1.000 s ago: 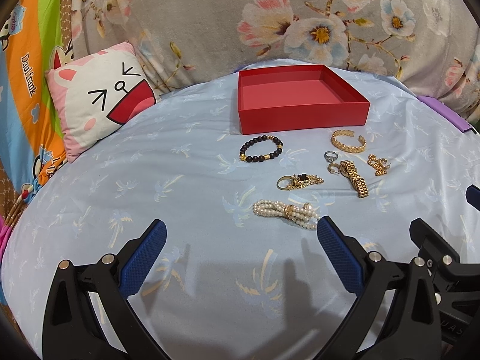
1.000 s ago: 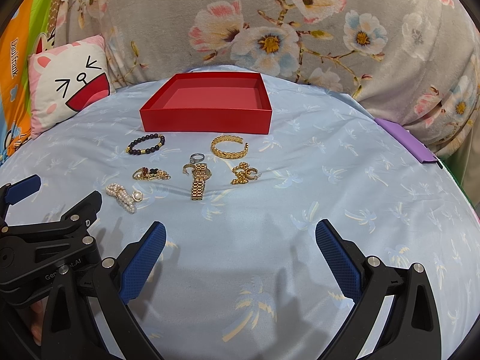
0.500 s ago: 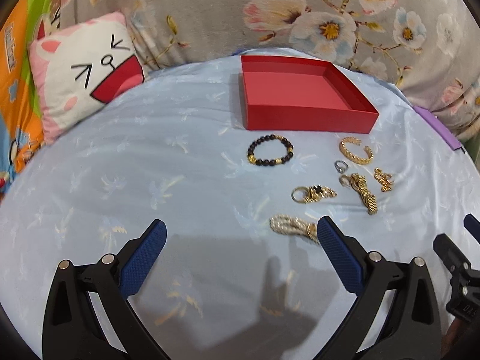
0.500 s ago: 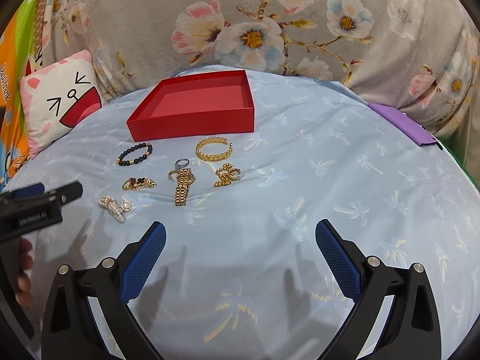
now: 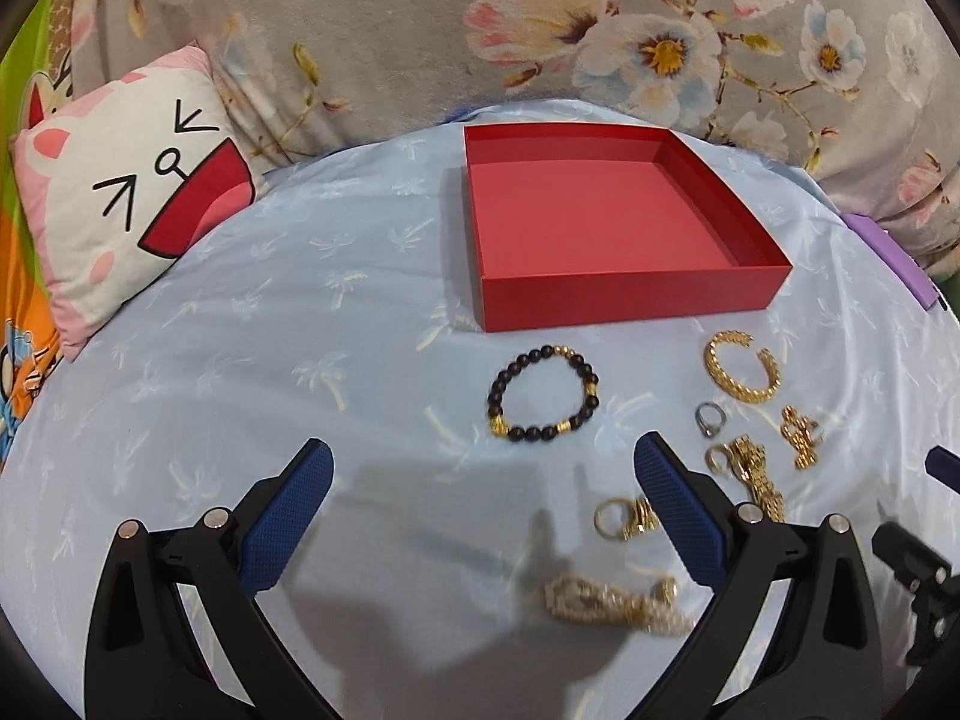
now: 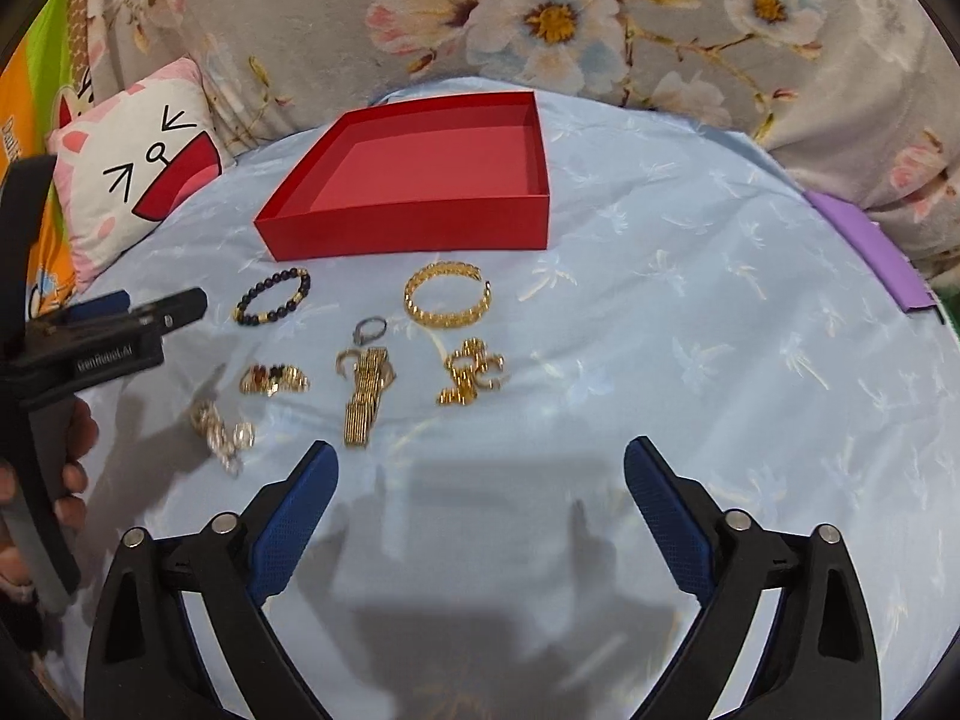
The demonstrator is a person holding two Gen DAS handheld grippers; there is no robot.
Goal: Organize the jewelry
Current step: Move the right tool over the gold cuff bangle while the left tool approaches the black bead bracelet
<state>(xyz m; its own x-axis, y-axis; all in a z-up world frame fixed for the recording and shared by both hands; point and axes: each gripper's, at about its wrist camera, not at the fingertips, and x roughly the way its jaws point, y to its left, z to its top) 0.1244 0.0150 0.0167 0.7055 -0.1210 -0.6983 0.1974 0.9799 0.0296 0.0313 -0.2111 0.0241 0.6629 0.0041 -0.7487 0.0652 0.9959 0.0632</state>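
Observation:
An open red box (image 5: 630, 300) (image 6: 408, 231) sits on the blue sheet. In front of it lie a black bead bracelet (image 5: 498, 396) (image 6: 303, 288), a gold bangle (image 5: 744, 390) (image 6: 447, 318), a silver ring (image 5: 711, 420), a gold watch (image 5: 756, 474) (image 6: 366, 396), a gold chain cluster (image 6: 471, 375), a stone-set ring (image 6: 273, 379) and a pearl piece (image 5: 612, 597) (image 6: 222, 432). My left gripper (image 5: 483, 450) hovers open just short of the bead bracelet. My right gripper (image 6: 481, 450) hangs below the watch, its jaws closing a little with nothing between them.
A cat-face pillow (image 5: 120, 222) lies at the left, with a floral cushion (image 5: 540, 30) along the back. A purple item (image 6: 870, 252) sits at the right edge of the sheet. A hand (image 6: 72, 450) holds the left gripper's body at the left of the right wrist view.
Both grippers have moved forward toward the jewelry and the red box, which now look larger. In the left wrist view the pearl piece has slid down between the fingers.

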